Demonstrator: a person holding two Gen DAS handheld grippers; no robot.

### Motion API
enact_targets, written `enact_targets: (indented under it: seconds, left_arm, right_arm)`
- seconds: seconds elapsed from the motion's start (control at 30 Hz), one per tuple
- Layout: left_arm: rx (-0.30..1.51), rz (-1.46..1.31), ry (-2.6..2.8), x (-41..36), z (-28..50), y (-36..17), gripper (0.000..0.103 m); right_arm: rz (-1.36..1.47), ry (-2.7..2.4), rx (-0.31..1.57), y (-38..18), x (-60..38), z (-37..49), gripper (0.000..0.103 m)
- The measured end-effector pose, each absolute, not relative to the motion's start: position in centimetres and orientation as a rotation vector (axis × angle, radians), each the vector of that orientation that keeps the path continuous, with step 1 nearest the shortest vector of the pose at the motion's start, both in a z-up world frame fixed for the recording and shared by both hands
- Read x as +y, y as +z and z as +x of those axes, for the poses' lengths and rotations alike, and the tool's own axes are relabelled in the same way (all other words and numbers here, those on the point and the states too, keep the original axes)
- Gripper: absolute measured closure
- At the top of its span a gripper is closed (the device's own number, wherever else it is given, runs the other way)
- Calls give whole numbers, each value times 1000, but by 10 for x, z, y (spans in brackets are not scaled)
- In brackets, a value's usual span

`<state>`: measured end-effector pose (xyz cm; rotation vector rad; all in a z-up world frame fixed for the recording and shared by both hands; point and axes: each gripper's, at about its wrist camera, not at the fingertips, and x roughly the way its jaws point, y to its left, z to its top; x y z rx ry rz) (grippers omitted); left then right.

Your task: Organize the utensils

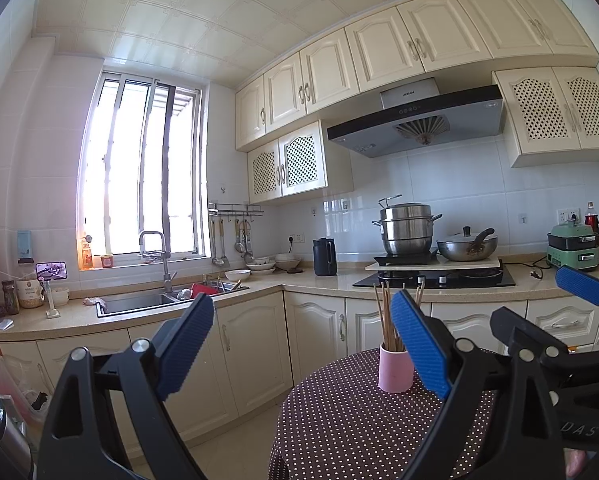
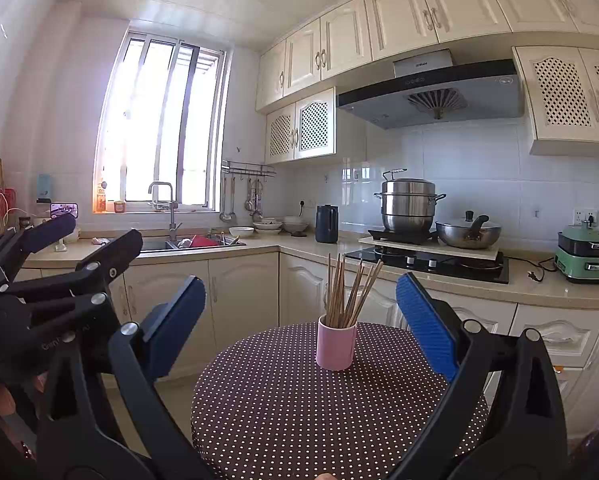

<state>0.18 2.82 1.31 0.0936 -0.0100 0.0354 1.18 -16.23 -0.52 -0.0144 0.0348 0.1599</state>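
Note:
A pink cup stands upright on a round table with a brown polka-dot cloth. It holds several wooden chopsticks that fan out upward. The cup also shows in the left wrist view, partly behind a blue pad. My right gripper is open and empty, held above the near side of the table with the cup between its fingers in view. My left gripper is open and empty, left of the cup. Each gripper shows in the other's view: the right one, the left one.
An L-shaped counter runs behind the table with a sink, bowls, a dark kettle, a stove with a steamer pot and a wok, and a green cooker. Cabinet doors stand below.

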Motion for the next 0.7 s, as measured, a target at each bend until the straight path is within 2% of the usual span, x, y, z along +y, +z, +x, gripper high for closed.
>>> enact_targets:
  seconds: [0.7]
  left_arm:
    - [-6,91,35,32,4,11,14]
  right_arm:
    - [-13,160,38,-8,-165,10,9]
